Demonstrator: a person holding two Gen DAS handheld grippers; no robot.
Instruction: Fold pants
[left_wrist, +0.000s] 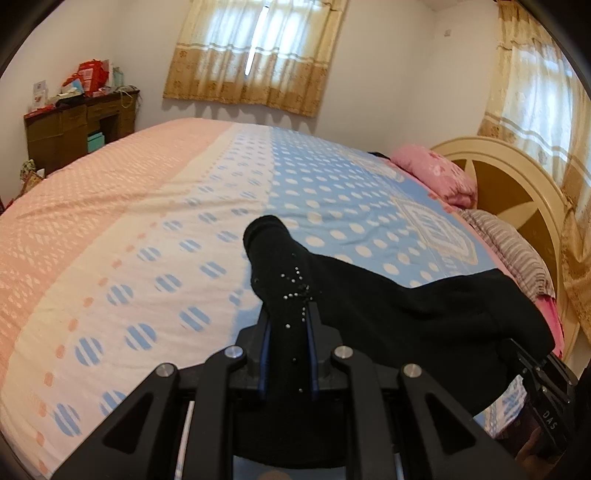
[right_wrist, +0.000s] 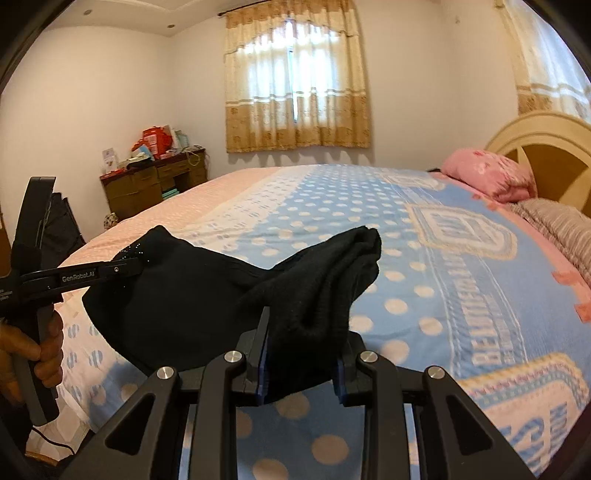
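Both tongs clamped on black pants (left_wrist: 388, 306), left tongs (left_wrist: 287, 325) at 6 o'clock in its view, right tongs (right_wrist: 303, 350) likewise, pants hanging between them above bed (left_wrist: 147, 221).

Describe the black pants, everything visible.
The black pants look like soft, fleecy knit, with small sparkly studs near the end held by the left gripper. The right gripper pinches another bunched end. Both are shut on the fabric, which sags between them, lifted above the blue dotted bedspread. Whether any part touches the bed can't be told.
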